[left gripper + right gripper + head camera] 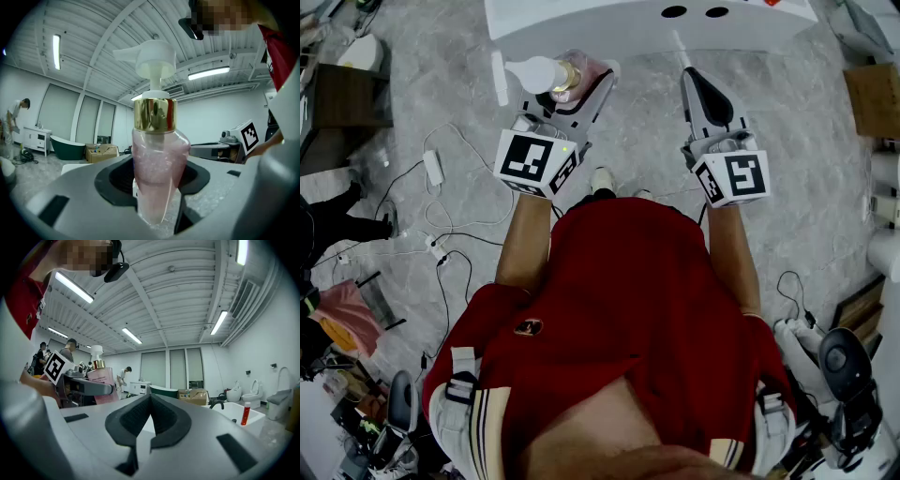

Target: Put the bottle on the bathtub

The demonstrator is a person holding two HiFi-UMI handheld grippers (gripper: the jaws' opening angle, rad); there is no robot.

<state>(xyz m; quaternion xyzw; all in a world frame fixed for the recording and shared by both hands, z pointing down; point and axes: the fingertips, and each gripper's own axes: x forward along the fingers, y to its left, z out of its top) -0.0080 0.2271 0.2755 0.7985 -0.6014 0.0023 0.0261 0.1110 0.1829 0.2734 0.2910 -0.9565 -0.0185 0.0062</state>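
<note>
While the left gripper [574,82] grips its pink body from both sides, the bottle [565,77] is held clear of any surface at 11 o'clock in the head view. It sits just short of the near edge of the white bathtub [609,30], which spans the frame at 12 o'clock. In the left gripper view the bottle stands upright between the jaws, with a gold collar [155,114] above the body and a white pump head [149,57] on top, its spout pointing to 9 o'clock. Two dark holes [673,11] show in the tub's rim. At 1 o'clock the right gripper [689,77] points at the same edge, well apart from the bottle. Its jaws are pressed together with nothing between them. An orange-red tube [245,413] stands on the tub at 3 o'clock in the right gripper view, near a dark faucet [216,405]. Below both grippers is a grey stone floor [637,141], with white cables [450,202] trailing at 9 o'clock.
</note>
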